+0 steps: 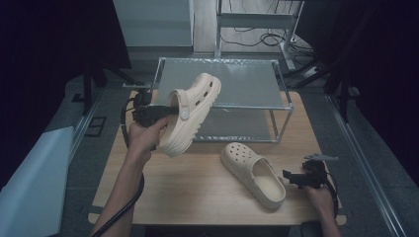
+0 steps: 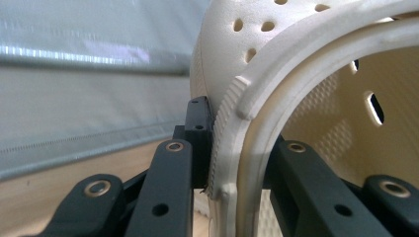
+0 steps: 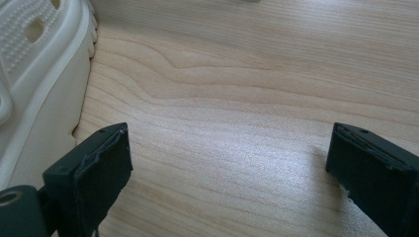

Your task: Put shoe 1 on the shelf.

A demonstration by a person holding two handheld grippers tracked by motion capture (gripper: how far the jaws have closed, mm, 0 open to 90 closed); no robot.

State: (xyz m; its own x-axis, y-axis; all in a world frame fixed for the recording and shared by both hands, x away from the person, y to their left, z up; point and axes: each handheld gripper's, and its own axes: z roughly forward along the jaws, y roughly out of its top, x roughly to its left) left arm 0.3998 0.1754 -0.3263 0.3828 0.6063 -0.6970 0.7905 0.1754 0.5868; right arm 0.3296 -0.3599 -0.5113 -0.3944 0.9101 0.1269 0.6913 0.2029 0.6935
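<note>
My left gripper point(image 1: 165, 109) is shut on the heel rim of a cream clog point(image 1: 192, 111), holding it tilted in the air in front of the metal rack point(image 1: 285, 101). In the left gripper view the jaws pinch the clog's wall point(image 2: 225, 148) from both sides. A second cream clog point(image 1: 254, 173) lies on the wooden table point(image 1: 197, 187), toe pointing far-left. My right gripper point(image 1: 291, 177) rests low beside its heel, open, with bare wood between the fingers; the clog's sole edge point(image 3: 44, 79) shows at the left in the right gripper view.
The two-level metal rack stands at the table's far side, its top shelf point(image 1: 237, 81) bare. A pale sheet point(image 1: 29, 182) lies off the table's left. Dark stands and cables sit beyond the rack.
</note>
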